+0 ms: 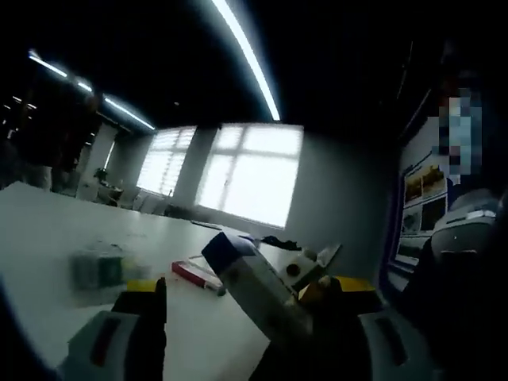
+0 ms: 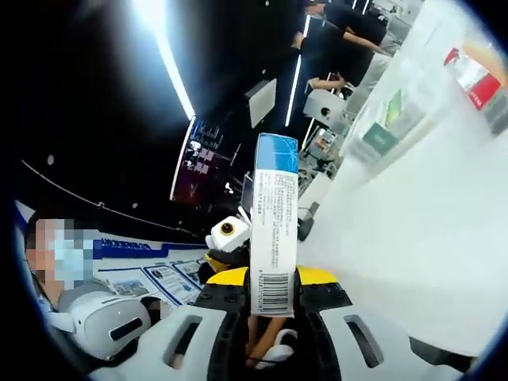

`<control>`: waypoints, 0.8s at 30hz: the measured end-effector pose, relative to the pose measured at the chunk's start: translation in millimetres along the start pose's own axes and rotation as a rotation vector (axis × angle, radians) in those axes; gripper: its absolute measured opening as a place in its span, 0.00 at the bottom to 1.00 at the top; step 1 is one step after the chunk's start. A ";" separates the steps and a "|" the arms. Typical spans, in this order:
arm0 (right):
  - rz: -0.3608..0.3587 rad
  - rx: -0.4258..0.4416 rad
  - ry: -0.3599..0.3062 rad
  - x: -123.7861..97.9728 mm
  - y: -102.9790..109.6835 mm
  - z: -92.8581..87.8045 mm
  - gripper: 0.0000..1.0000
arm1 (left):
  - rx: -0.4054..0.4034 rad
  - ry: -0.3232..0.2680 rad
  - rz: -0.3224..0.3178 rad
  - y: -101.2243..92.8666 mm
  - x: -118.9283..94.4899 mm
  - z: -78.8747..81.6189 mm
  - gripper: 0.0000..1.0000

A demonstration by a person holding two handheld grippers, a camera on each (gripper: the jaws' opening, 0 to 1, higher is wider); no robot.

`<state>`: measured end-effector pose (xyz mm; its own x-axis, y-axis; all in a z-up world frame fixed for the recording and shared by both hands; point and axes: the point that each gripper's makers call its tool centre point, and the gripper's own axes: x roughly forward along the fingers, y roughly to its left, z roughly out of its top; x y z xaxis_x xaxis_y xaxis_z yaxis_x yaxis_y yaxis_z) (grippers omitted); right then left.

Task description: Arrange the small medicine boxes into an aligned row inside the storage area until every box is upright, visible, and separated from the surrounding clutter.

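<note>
In the right gripper view the right gripper (image 2: 272,305) is clamping a tall white medicine box (image 2: 274,230) with a blue end cap, its fingers (image 2: 321,298) pressing the lower part of the box from both sides, just above and beside the barcode panel. The box is standing straight up along the fingers, blue end farthest from the camera, lifted off the white surface (image 2: 413,230). Farther along that surface a green and white box (image 2: 391,119) and a red and white box (image 2: 475,79) are lying near the far edge, blurred. A person wearing a white headset (image 2: 103,317) is sitting low on the left. In the left gripper view the same medicine box (image 1: 254,290) is appearing tilted, dark blue end up and to the left, with the right gripper (image 1: 317,278) gripping it from the right. The left gripper (image 1: 238,317) is hanging above the surface (image 1: 48,230) with its fingers (image 1: 147,317) spread wide and nothing between them. On the surface beyond are sitting a blurred greenish box (image 1: 97,270), a small yellow item (image 1: 141,284) just beside it, and a flat red and white box (image 1: 197,275). Bright windows (image 1: 250,171) are glowing at the back of the room.
</note>
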<state>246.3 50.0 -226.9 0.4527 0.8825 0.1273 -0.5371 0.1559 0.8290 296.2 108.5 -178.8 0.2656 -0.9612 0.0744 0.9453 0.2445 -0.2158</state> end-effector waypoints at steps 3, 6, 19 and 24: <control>-0.001 0.006 -0.004 -2.9 0.8 3.1 0.18 | 0.060 0.013 0.022 0.9 -3.7 1.5 0.99; -0.008 0.001 -0.011 -7.9 2.2 7.5 0.19 | 0.106 0.024 0.036 0.2 -6.8 2.1 0.99; 0.007 0.029 -0.020 -12.8 -1.4 9.6 0.19 | 0.131 0.019 0.090 11.5 -14.7 1.7 0.99; -0.001 0.037 -0.021 -19.0 -8.3 12.1 0.19 | 0.130 0.014 0.095 16.7 -12.0 0.6 0.99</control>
<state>250.8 26.6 -229.6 0.4683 0.8728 0.1375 -0.5099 0.1399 0.8488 308.9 124.2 -182.7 0.3536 -0.9343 0.0459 0.9327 0.3484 -0.0935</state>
